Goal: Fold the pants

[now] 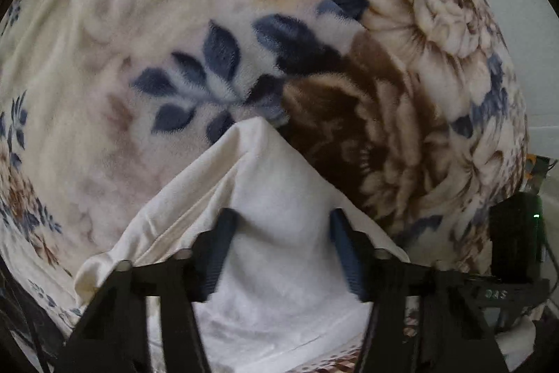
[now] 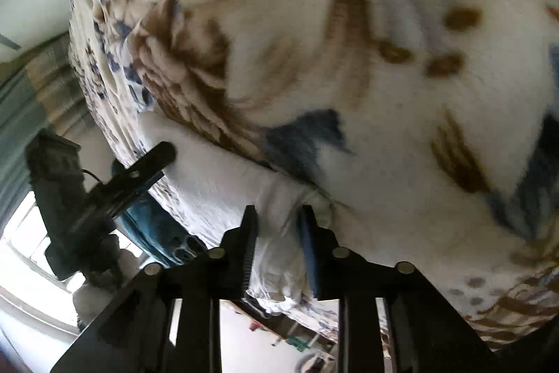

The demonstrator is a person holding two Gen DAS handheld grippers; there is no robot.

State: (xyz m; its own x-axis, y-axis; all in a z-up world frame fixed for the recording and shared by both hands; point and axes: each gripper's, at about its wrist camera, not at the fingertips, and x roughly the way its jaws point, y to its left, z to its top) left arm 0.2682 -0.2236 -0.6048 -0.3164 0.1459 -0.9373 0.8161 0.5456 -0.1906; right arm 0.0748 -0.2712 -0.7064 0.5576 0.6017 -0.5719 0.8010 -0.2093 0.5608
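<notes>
The white, thin cotton pants (image 1: 279, 198) are lying on the plush floral blanket in cream, brown and blue (image 1: 146, 34), one end rising to a peak ahead of your left gripper (image 1: 281, 226). Its jaws are standing released, wide apart, with the cloth spreading between and beneath them, not pinched. Your right gripper (image 2: 277, 224) is sitting at the other end, its jaws drawn near together around a bunched fold of the pants (image 2: 279, 198); it appears to be grasping that fold, though blur is limiting certainty. You are judged to be securing both ends before a fold. Next, clench the left jaws on cloth.
</notes>
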